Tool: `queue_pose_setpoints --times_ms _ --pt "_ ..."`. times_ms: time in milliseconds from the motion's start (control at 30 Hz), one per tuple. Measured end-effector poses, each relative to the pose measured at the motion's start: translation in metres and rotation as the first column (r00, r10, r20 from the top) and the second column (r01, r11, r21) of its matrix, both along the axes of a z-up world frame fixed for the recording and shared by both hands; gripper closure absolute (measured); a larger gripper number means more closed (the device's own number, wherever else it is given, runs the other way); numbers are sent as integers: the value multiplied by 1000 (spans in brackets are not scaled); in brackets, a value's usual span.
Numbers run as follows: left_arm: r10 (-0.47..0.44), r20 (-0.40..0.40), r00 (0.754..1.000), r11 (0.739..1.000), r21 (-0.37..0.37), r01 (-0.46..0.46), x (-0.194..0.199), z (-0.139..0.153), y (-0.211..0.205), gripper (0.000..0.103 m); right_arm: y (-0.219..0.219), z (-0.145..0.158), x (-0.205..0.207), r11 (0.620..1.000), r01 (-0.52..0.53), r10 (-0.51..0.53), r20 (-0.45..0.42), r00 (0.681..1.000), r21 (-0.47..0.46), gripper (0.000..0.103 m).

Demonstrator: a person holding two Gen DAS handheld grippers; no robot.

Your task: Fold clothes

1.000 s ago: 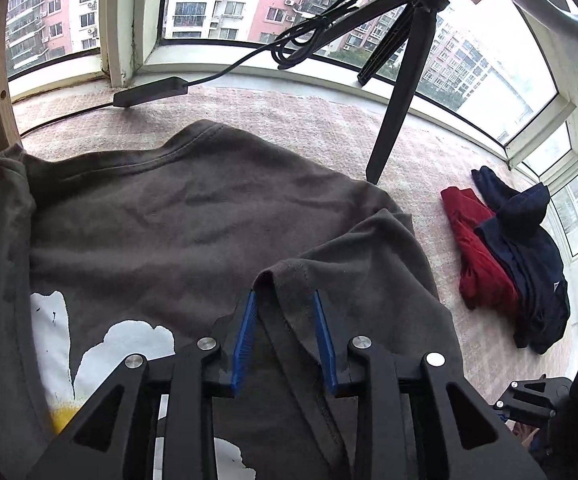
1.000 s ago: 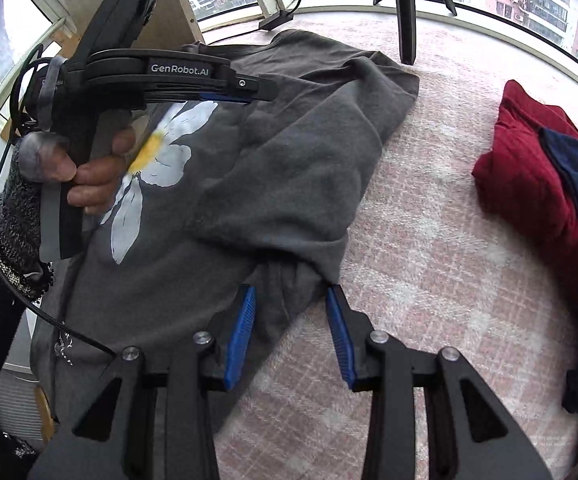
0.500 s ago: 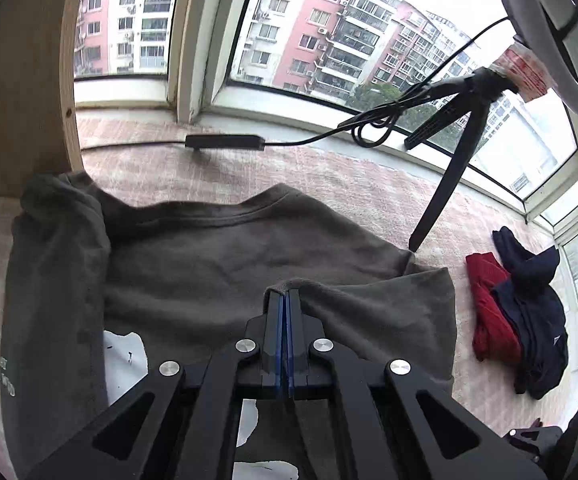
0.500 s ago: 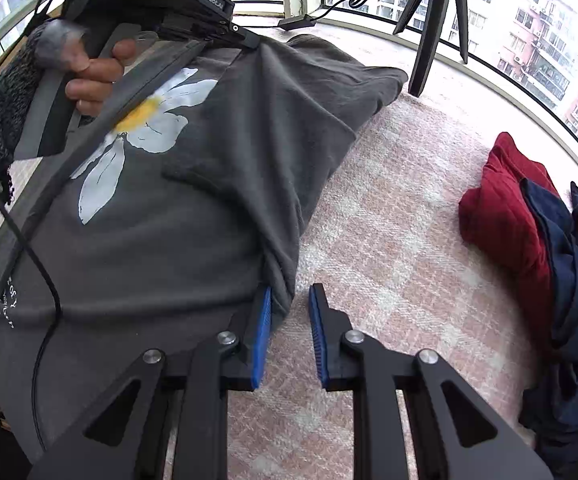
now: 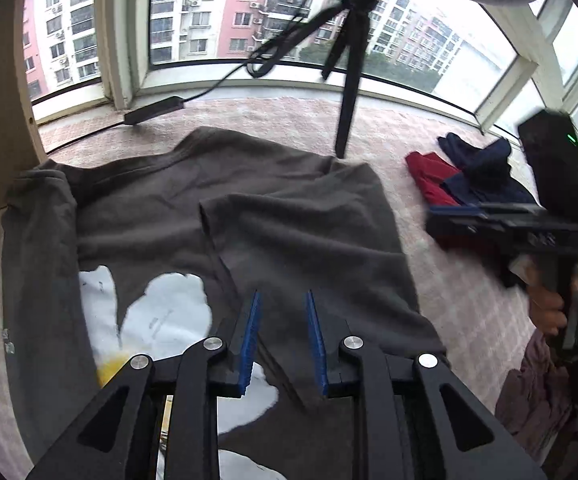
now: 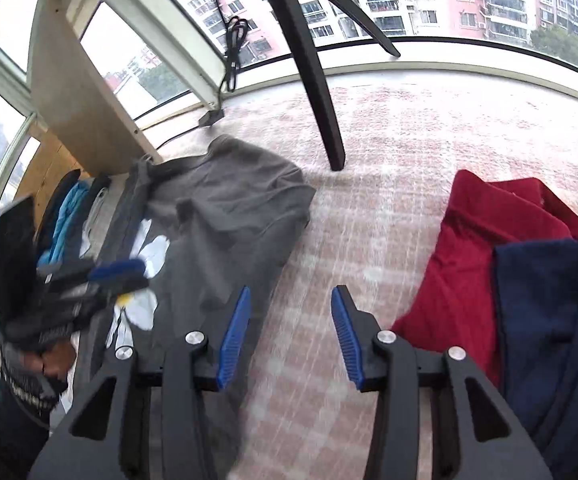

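**Both grippers spread over the grey T-shirt**

The grey T-shirt (image 5: 177,216) with a white flower print (image 5: 161,312) lies on the pink plaid cloth (image 6: 369,208), its right sleeve side folded inward. The left gripper (image 5: 283,338) hangs over the shirt, jaws apart and empty. The right gripper (image 6: 289,336) is spread wide beside the shirt's edge, gripping nothing. Right of the shirt lie a red garment (image 6: 485,240) and a navy garment (image 6: 549,312); behind it stands a black tripod (image 5: 347,80).

Matt grey cloth sweatshirt (image 5: 297,240) on rough woven plaid cover (image 6: 389,200); matt black plastic tripod (image 5: 347,92).
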State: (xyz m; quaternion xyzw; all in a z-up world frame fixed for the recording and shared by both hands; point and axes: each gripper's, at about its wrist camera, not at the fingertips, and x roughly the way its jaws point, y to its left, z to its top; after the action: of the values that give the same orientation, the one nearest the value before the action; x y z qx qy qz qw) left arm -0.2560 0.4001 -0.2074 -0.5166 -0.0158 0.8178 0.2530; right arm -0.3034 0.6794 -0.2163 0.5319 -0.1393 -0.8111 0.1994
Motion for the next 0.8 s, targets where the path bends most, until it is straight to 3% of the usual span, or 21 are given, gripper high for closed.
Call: queue_pose_setpoints --times_ms 67,133,200,267,367,467,533,700,767,800 --pt "-84 34 996 995 61 82 19 -2 17 82 -5 -14 -21 1000 11 -11 29 1000 -7 61" --pt "-144 20 989 988 62 143 35 -3 34 82 -7 -19 -27 999 30 -30 2 1000 -42 62" --pt "-187 6 982 981 45 186 43 -8 47 81 -9 -19 -31 1000 24 -24 -3 1000 -20 99" --pt "-189 56 980 982 40 187 39 -22 54 79 -9 -17 -32 996 59 -57 -36 998 72 99" --pt "-180 55 982 983 42 178 41 -22 51 81 -8 -18 -33 989 70 -66 -33 997 131 94" --pt "-141 -3 990 988 60 141 38 -8 42 80 -5 -5 -28 978 80 -67 -74 995 190 86" --pt "-99 -55 994 994 37 101 26 1 38 80 -13 1 -25 979 57 -38 -102 994 197 86" --pt "26 -51 998 998 59 -23 -29 -4 22 80 -31 14 -19 976 -4 40 -164 986 216 87" --pt "54 -32 998 996 79 -51 -52 -12 17 79 -39 1 -26 978 -35 63 -128 990 205 87" --pt "69 -29 997 996 61 -67 -62 -17 16 74 -42 -7 -31 979 -47 69 -105 992 197 87"
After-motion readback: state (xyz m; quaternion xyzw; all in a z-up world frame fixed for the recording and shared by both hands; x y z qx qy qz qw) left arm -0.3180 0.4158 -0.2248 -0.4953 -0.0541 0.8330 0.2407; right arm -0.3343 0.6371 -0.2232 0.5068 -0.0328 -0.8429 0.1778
